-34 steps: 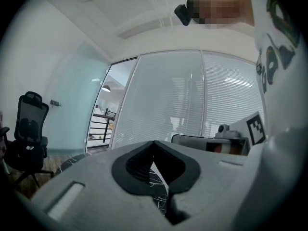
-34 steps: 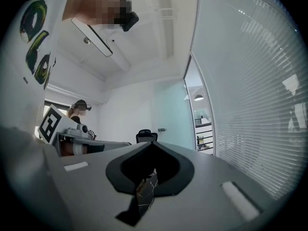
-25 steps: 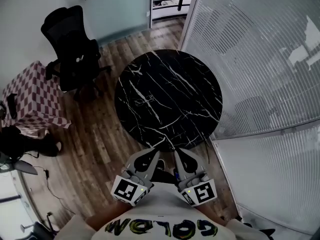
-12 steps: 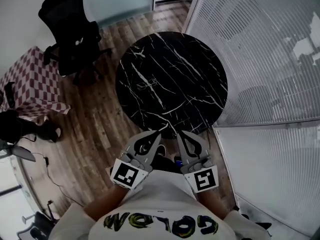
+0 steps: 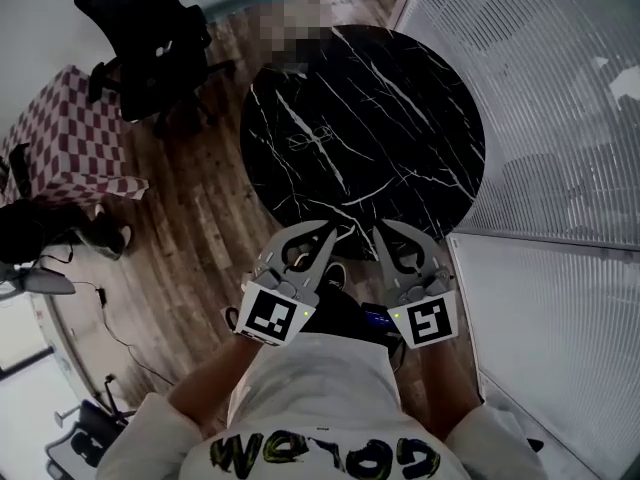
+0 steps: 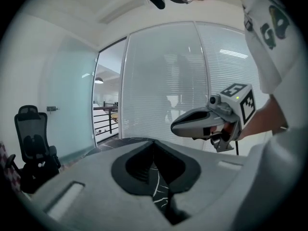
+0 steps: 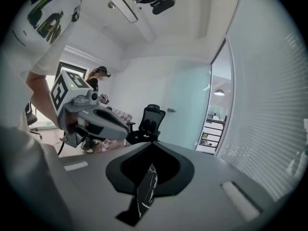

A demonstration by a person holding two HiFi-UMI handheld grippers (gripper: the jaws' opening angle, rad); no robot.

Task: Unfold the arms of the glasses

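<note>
The glasses (image 5: 312,140) lie folded on the round black marble table (image 5: 420,158), left of its middle; they are thin and faint in the head view. My left gripper (image 5: 330,230) and right gripper (image 5: 380,230) hover side by side just off the table's near edge, well short of the glasses. Both are shut with nothing between the jaws. In the left gripper view the closed jaws (image 6: 154,141) point across the table, with the right gripper (image 6: 174,127) beside them. The right gripper view shows its own closed jaws (image 7: 152,143) and the left gripper (image 7: 126,129).
A black office chair (image 5: 140,43) stands at the far left, beside a checkered cloth (image 5: 70,138). Glass walls with blinds (image 5: 560,98) run close along the table's right side. Wooden floor (image 5: 200,238) lies to the left, with a cable (image 5: 110,343) on it.
Both grippers have sunk and moved toward the table's near edge, each rolling a little. The head view has shifted so the table sits higher in the picture. The jaws stay shut.
</note>
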